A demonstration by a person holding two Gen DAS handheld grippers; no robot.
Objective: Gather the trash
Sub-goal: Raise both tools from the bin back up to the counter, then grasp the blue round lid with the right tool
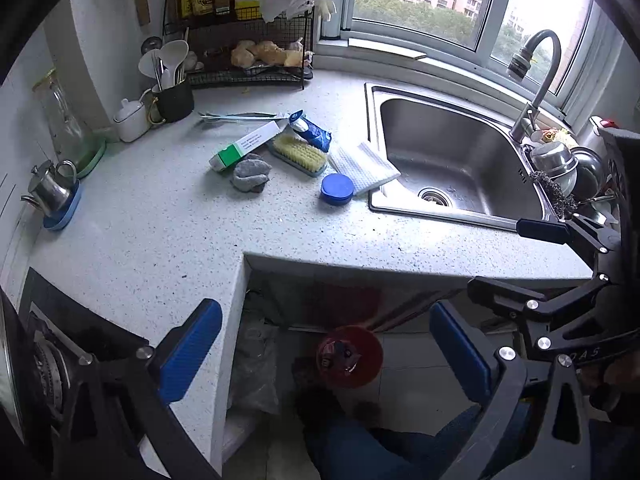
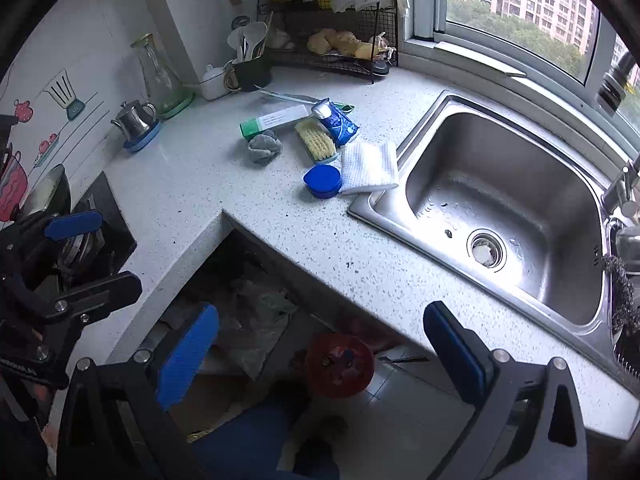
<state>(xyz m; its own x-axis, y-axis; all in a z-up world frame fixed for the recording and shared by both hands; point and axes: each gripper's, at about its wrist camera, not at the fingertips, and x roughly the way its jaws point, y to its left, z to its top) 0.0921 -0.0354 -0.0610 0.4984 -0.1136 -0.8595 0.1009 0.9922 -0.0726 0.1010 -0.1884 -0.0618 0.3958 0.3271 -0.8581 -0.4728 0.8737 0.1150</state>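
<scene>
Left wrist view: the left gripper [image 1: 326, 354] is wide apart and holds nothing, hanging off the counter [image 1: 160, 224] edge above the red bin [image 1: 349, 356] on the floor, probably because trash should drop there. The right gripper [image 2: 320, 354] is also wide and empty. The trash lies at 12 o'clock, near the sink [image 1: 460, 152]: a green box [image 1: 248, 145], blue packet [image 1: 314, 132], grey rag [image 1: 250, 172] and blue lid [image 1: 337, 188], close together beside the brush [image 1: 298, 155] and white cloth [image 1: 364, 166], well apart from both grippers.

Daylight is coming through a wide window [image 1: 424, 0] above a steel sink [image 1: 460, 152] sunk in the speckled white L-shaped desk [image 1: 160, 240]; pale tiles are covering the floor [image 2: 400, 412].
</scene>
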